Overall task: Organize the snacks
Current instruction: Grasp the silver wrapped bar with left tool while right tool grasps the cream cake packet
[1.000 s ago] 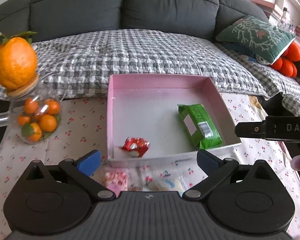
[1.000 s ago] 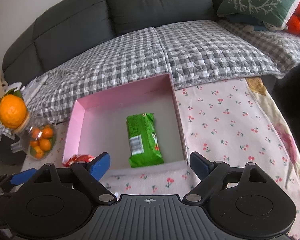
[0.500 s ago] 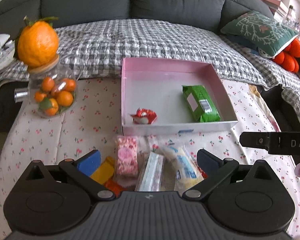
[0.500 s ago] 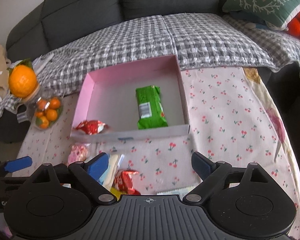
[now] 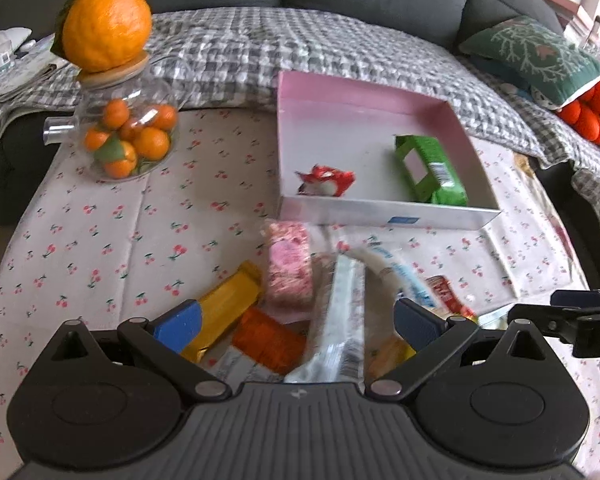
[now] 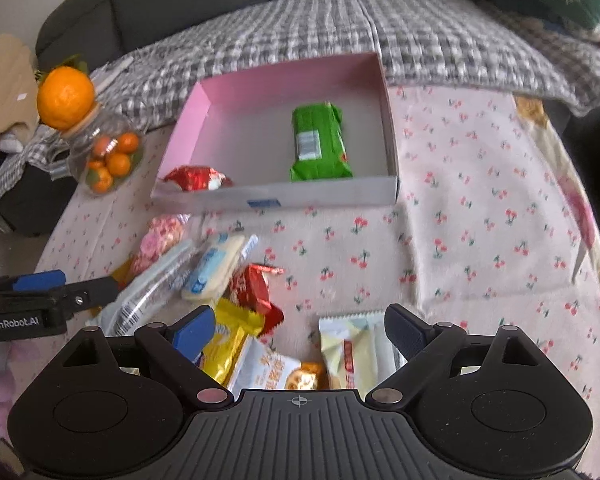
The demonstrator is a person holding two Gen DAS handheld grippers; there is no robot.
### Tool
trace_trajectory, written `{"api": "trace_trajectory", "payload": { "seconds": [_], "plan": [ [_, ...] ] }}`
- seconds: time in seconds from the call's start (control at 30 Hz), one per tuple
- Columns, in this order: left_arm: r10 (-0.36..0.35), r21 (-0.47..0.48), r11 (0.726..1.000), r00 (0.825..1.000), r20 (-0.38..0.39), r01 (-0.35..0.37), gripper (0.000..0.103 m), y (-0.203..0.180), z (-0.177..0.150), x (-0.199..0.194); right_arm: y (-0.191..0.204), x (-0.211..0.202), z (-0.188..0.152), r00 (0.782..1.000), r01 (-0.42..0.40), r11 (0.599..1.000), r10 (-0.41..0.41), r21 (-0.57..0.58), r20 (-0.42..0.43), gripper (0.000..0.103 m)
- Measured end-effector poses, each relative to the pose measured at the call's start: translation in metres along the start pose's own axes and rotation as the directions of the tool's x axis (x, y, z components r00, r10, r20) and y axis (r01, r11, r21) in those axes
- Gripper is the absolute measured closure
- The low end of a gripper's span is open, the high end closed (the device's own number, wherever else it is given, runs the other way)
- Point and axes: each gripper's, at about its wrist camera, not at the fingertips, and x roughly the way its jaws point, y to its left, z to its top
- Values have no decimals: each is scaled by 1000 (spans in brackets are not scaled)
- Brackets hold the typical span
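Snacks (image 6: 236, 300) lie heaped on the cherry-print cloth (image 6: 480, 220) before the pink box (image 6: 388, 128), which holds a green packet (image 6: 320, 144) and red wrapper (image 6: 196, 178). Left gripper (image 5: 296, 324) and right gripper (image 6: 300, 326) hover wide open, empty. A fruit jar (image 5: 128, 140) stands apart.

Cherry-print cloth (image 6: 480, 240) right of snack pile (image 6: 220, 288) lies bare; pink box (image 6: 390, 128) blocks ahead, glass jar (image 5: 128, 136) far left.

green packet (image 6: 320, 143) and red wrapper (image 6: 196, 178) lie in pink box (image 6: 390, 136).
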Motion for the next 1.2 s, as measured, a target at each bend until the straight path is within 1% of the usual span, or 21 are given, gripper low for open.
{"api": "trace_trajectory", "payload": {
  "seconds": [0.1, 0.17, 0.3, 0.47, 0.57, 0.67, 0.73, 0.8, 0.93, 1.0, 1.03, 1.07, 1.17, 1.2],
  "plan": [
    [-13, 3, 1000, 1000, -14, 13, 5, 3, -1, 1, -4, 6, -1, 999, 4, 1000, -3, 26, -39, 9],
    [-30, 9, 1000, 999, -25, 30, 9, 2, -2, 3, -8, 9, -2, 998, 24, 999, -22, 43, -62, 9],
    [-55, 41, 998, 998, -39, 57, 20, -7, -4, 7, -18, 16, -3, 994, 69, 995, -63, 70, -91, 9],
    [-94, 61, 993, 994, -49, 97, 37, -16, -8, 15, -31, 28, -9, 984, 115, 989, -100, 92, -150, 10],
    [-101, 61, 993, 993, -61, 104, 45, -19, -9, 20, -35, 33, -13, 977, 134, 987, -116, 91, -177, 12],
    [-98, 54, 993, 993, -66, 102, 50, -20, -9, 23, -37, 36, -14, 973, 151, 985, -132, 87, -188, 12],
    [-97, 48, 994, 993, -69, 100, 52, -20, -9, 25, -38, 37, -15, 970, 164, 983, -147, 78, -192, 12],
    [-95, 43, 994, 993, -74, 98, 52, -20, -9, 26, -39, 39, -15, 967, 178, 982, -161, 71, -197, 15],
    [-90, 45, 994, 992, -84, 94, 60, -20, -10, 29, -42, 44, -16, 962, 190, 980, -173, 64, -211, 19],
    [-95, 46, 994, 992, -87, 100, 64, -20, -11, 29, -40, 45, -16, 960, 205, 978, -191, 47, -205, 26],
    [-99, 45, 994, 991, -90, 103, 68, -20, -11, 30, -39, 46, -16, 958, 214, 976, -203, 35, -203, 28],
    [-100, 45, 994, 991, -93, 104, 73, -20, -11, 30, -37, 45, -16, 957, 219, 976, -211, 19, -199, 33],
    [-89, 50, 994, 991, -100, 94, 74, -21, -11, 32, -34, 44, -17, 958, 218, 976, -218, -20, -185, 45],
    [-87, 51, 994, 991, -100, 93, 74, -21, -11, 32, -33, 43, -17, 959, 214, 976, -215, -25, -184, 47]
  ]
}}
